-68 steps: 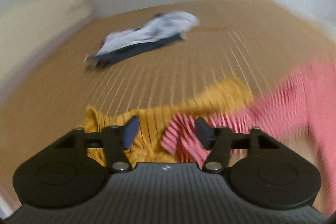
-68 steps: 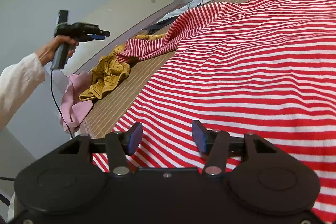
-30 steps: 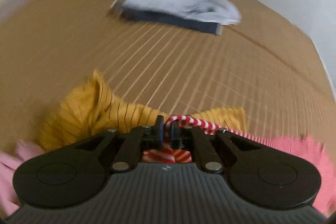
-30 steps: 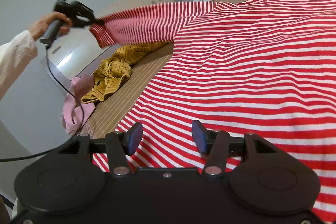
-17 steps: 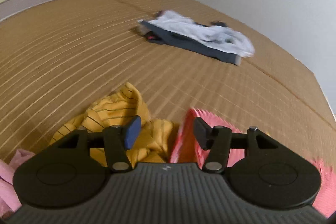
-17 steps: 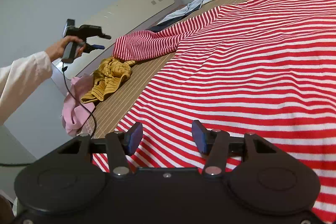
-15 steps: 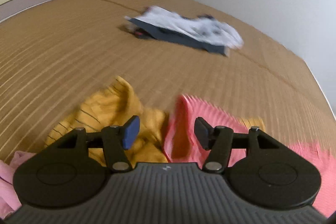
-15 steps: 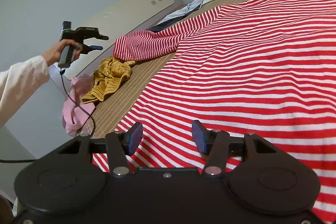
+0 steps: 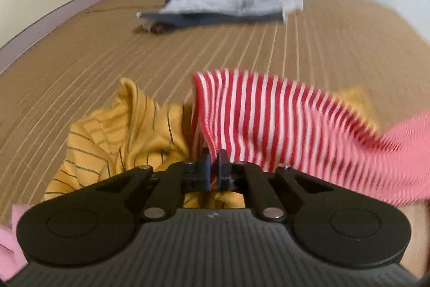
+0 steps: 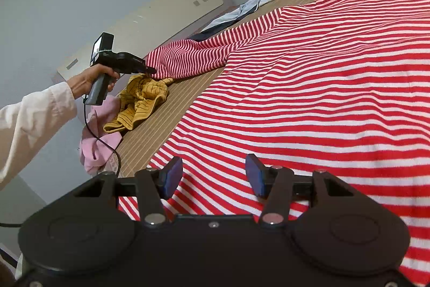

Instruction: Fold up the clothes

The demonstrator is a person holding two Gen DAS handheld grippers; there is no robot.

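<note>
A red and white striped shirt (image 10: 309,77) lies spread over the tan striped bed. Its sleeve (image 9: 268,120) stretches to the left. My left gripper (image 9: 213,168) is shut on the sleeve's cuff edge and holds it just above a yellow garment; it also shows in the right wrist view (image 10: 151,69). My right gripper (image 10: 212,176) is open and empty, low over the shirt's near hem.
A yellow striped garment (image 9: 121,133) lies crumpled under the sleeve end, also seen in the right wrist view (image 10: 139,101). A pink cloth (image 10: 96,141) lies at the bed's edge. A pale blue and dark garment pile (image 9: 228,4) lies farther back. A headboard (image 10: 150,26) stands at the left.
My left gripper was open over the sleeve end half a second ago; it has dropped and shut on the cuff. The right gripper has not moved.
</note>
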